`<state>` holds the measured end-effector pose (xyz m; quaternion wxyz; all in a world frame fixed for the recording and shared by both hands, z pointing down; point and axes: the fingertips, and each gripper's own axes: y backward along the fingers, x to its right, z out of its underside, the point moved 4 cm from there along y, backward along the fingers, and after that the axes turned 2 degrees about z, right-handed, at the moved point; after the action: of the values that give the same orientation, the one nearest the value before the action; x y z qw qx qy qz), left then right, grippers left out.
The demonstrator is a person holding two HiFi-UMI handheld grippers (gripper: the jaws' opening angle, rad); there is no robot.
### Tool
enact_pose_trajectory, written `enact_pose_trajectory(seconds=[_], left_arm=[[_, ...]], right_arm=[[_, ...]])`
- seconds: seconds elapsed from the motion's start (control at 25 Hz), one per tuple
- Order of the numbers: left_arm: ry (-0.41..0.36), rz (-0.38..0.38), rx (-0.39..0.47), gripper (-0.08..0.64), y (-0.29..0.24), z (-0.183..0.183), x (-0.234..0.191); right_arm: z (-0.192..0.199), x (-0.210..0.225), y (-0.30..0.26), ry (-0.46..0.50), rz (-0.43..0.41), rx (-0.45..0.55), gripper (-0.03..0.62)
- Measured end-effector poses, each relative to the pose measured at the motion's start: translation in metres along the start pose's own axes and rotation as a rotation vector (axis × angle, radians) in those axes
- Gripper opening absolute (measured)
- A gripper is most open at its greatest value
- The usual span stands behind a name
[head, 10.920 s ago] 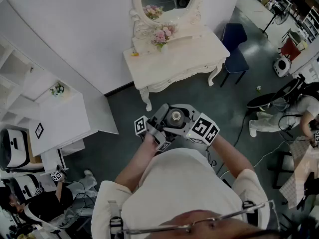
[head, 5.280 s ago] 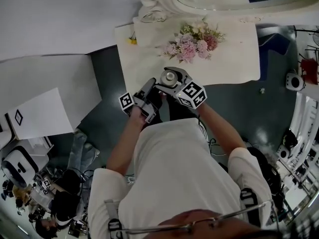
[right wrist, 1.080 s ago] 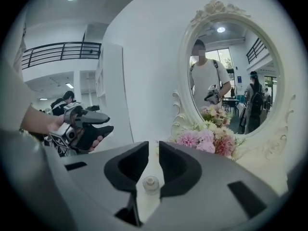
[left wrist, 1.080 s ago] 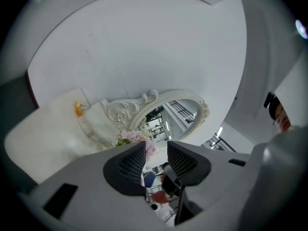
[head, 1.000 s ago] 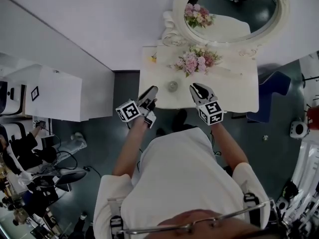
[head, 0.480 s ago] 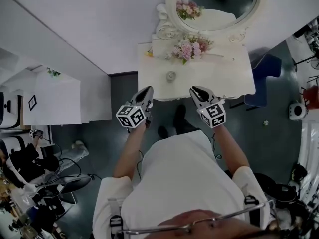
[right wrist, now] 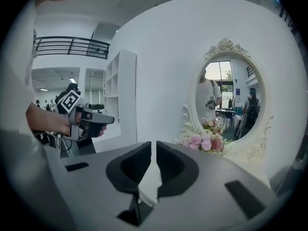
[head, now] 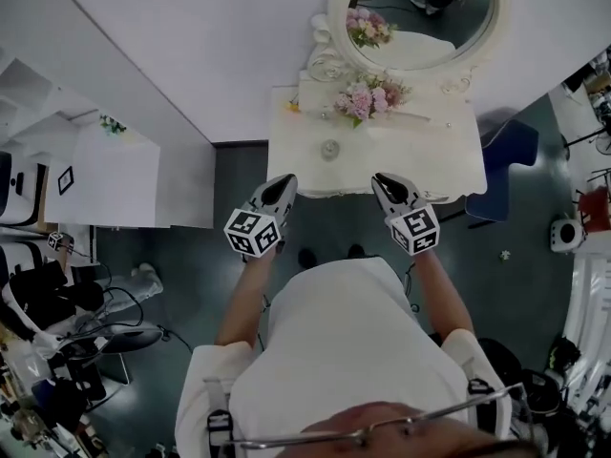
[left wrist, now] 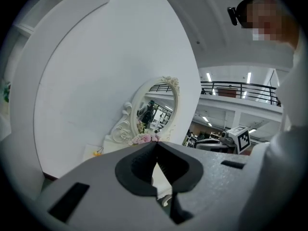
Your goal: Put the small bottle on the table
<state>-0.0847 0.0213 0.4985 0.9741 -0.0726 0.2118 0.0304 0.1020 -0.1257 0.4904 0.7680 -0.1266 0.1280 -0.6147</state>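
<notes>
The small bottle [head: 330,149] stands upright on the white dressing table [head: 420,160], in front of the pink flowers [head: 361,98]. Neither gripper touches it. My left gripper [head: 284,181] hangs off the table's front left corner, jaws shut and empty; its own view shows the tips [left wrist: 155,146] meeting. My right gripper [head: 382,179] is level with it at the front edge. Its jaws [right wrist: 153,146] are closing, with a thin gap and nothing between them. The bottle is hidden in both gripper views.
An oval mirror [head: 415,12] stands at the table's back against the white wall. A blue chair [head: 506,156] is to the right, and a white cabinet [head: 115,175] to the left. Dark floor lies between me and the table.
Both grippers have drawn back from the table toward my body. The left jaws have come together. The bottle stays where it stood on the table.
</notes>
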Motion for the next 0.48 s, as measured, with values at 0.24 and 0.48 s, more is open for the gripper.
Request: enact_pose_trajectory(seconds=[0.24, 0.48], left_arm=[[-0.002, -0.074, 0.03, 0.003, 0.005, -0.005, 0.01], [-0.014, -0.101, 0.037, 0.003, -0.008, -0.003, 0.023]], right_arm=[[-0.001, 0.017, 0.006, 0.073, -0.03, 0.005, 0.02], [-0.002, 0.038, 0.011, 0.022, -0.052, 0.03, 0.011]])
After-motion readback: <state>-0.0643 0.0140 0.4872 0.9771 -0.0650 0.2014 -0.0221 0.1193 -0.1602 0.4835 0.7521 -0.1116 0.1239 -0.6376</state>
